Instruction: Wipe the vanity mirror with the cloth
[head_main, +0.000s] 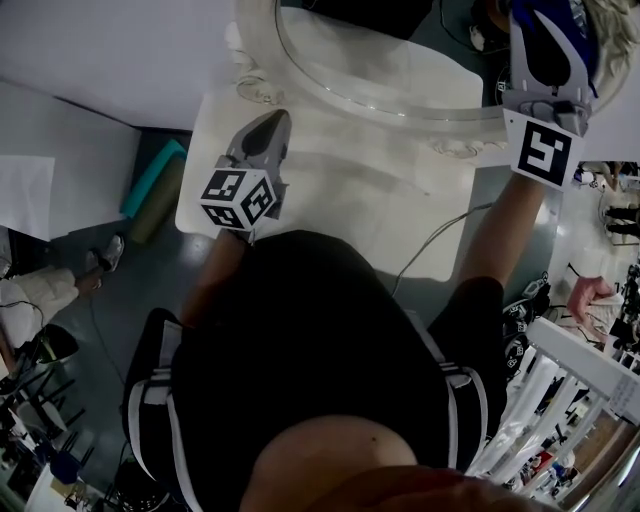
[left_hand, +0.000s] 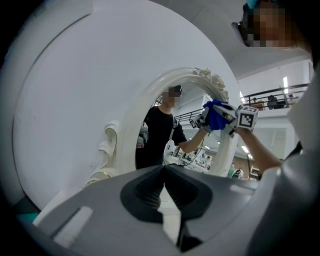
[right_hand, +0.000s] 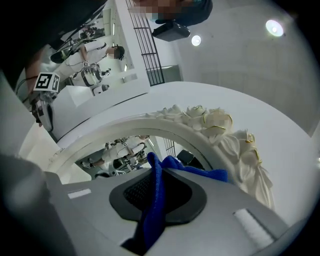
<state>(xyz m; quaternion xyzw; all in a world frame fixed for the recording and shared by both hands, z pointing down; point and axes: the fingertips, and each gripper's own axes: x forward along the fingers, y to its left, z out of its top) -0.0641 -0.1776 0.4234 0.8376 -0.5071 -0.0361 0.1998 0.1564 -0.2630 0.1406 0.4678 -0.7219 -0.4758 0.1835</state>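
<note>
The vanity mirror (left_hand: 172, 131) stands upright in a white oval frame (right_hand: 150, 124) with carved flowers (right_hand: 220, 129) at its top. From the head view I look down on the frame's top edge (head_main: 380, 100). A blue cloth (right_hand: 156, 197) is clamped in my right gripper (right_hand: 159, 172), which is held high against the upper right part of the mirror. The left gripper view shows that cloth (left_hand: 215, 116) at the glass beside the frame. My left gripper (left_hand: 164, 167) is shut with nothing in it. It hovers low in front of the mirror (head_main: 270, 125), apart from it.
The mirror rests on a white tabletop (head_main: 330, 215), and a grey cable (head_main: 432, 243) runs off its front edge. A teal object (head_main: 155, 178) lies on the floor at the left, near another person's leg (head_main: 45, 290). A white railing (head_main: 570, 390) is at the right.
</note>
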